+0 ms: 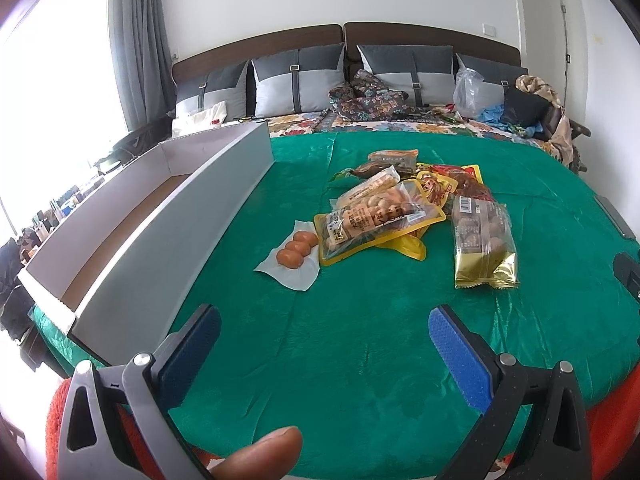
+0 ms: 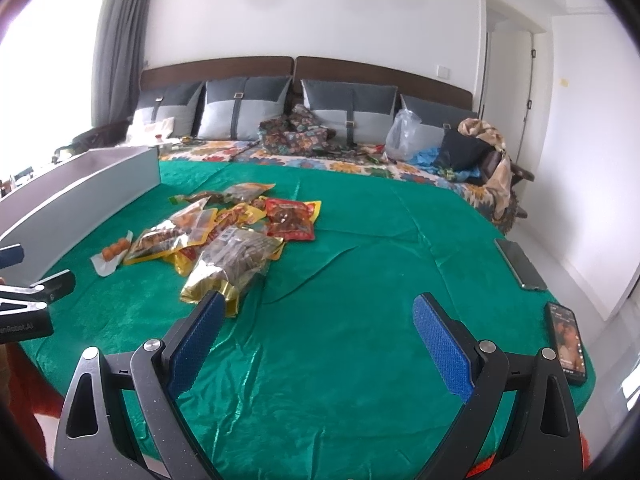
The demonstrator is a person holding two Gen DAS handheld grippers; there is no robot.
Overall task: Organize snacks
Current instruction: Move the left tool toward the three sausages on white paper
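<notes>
A heap of snack packets (image 1: 404, 200) (image 2: 224, 232) lies on a green cloth (image 1: 360, 340) (image 2: 360, 280) spread over the bed. A clear pack of three brown eggs (image 1: 294, 254) (image 2: 114, 250) lies at its left edge, a gold-bottomed bag (image 1: 482, 250) (image 2: 230, 270) at its right, a red packet (image 2: 290, 218) behind. A long white cardboard box (image 1: 172, 216) (image 2: 80, 192) stands open at the left. My left gripper (image 1: 324, 328) is open, empty, short of the heap. My right gripper (image 2: 316, 316) is open and empty, its left finger just before the gold bag.
Two phones (image 2: 520, 264) (image 2: 568, 342) lie on the cloth's right edge. Grey pillows (image 1: 298, 80), a clear plastic bag (image 1: 470, 94), patterned bedding and clothes crowd the headboard end. A fingertip (image 1: 264, 456) shows at the bottom of the left wrist view. Window and curtain are at left.
</notes>
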